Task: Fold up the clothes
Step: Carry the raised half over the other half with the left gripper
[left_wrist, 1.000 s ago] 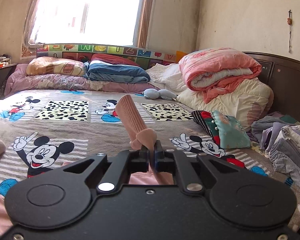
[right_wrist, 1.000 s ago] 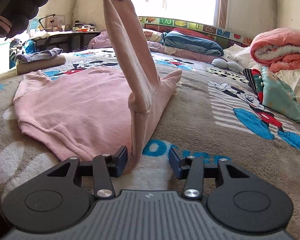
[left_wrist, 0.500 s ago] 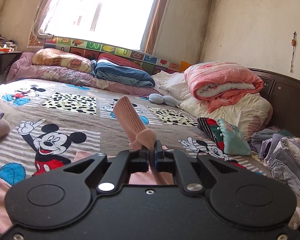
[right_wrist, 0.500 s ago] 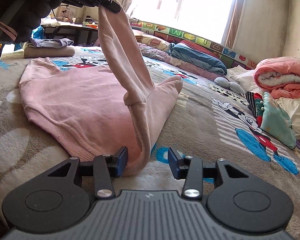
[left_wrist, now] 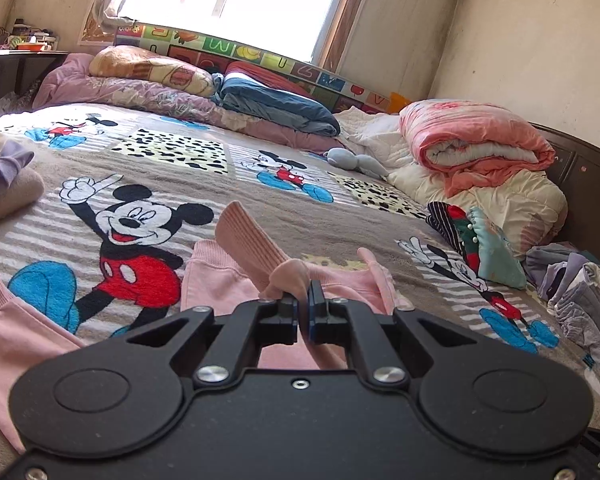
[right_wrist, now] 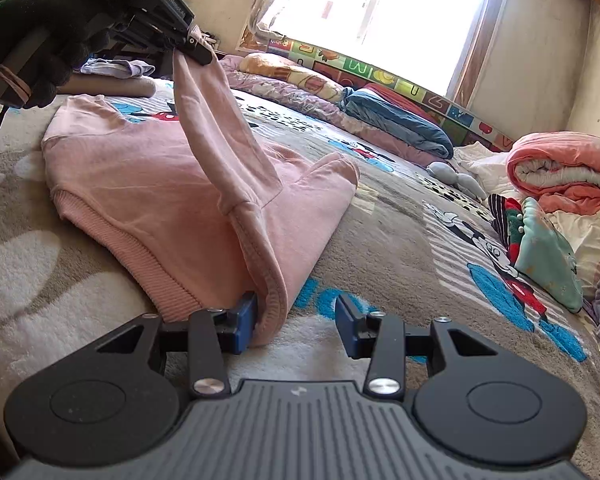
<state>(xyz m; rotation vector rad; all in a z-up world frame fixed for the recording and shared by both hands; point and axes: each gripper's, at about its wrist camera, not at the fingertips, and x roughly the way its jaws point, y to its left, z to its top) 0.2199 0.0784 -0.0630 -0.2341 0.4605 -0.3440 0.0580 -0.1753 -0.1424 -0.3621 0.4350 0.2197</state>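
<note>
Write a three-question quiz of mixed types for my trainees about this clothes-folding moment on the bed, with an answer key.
1. True or false: the left claw is shut on the sleeve of the pink sweatshirt.
2. Multiple choice: the right claw is (A) shut on the hem, (B) open with the pink fabric against one finger, (C) open and far from the garment.
3. Short answer: which cartoon character is printed on the bed cover?

Key
1. True: the cuff is pinched between closed fingers and the sleeve hangs lifted.
2. B: the fingers stand apart, the fabric edge touching the left-hand blue pad.
3. Mickey Mouse.
</note>
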